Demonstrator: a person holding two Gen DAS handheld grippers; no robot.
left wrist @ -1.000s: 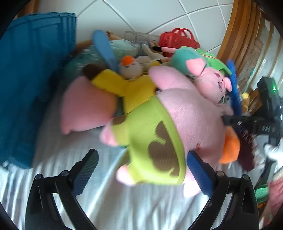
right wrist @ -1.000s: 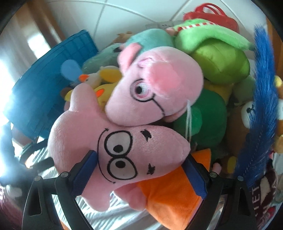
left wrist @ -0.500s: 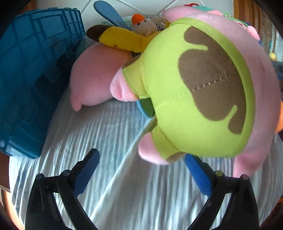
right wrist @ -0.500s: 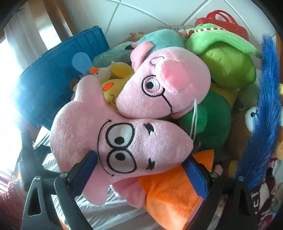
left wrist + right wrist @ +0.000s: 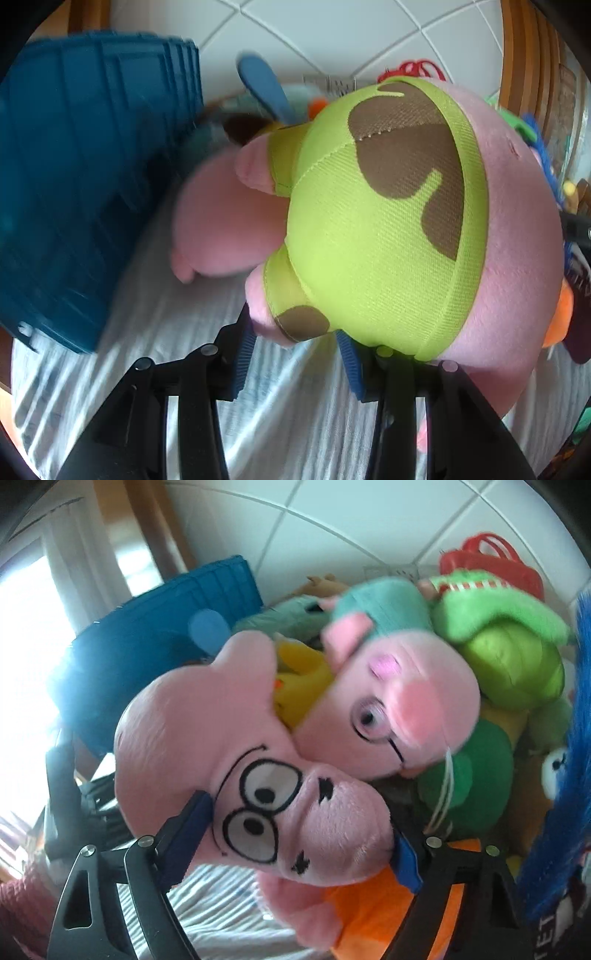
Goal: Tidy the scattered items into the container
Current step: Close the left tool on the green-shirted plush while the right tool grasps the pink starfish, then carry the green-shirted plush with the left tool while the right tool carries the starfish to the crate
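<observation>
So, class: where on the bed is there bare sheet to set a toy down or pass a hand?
Bare sheet lies between the blue crate, the pink plush and the left gripper. The toy pile by the wall is crowded.

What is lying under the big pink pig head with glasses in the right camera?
Under the pig head with glasses, orange plush and striped white bedding show. How the orange plush continues below the head is covered.

crate (image 5: 92, 192) left, plush pile (image 5: 461, 701) right – on bedsheet (image 5: 177, 369)
</observation>
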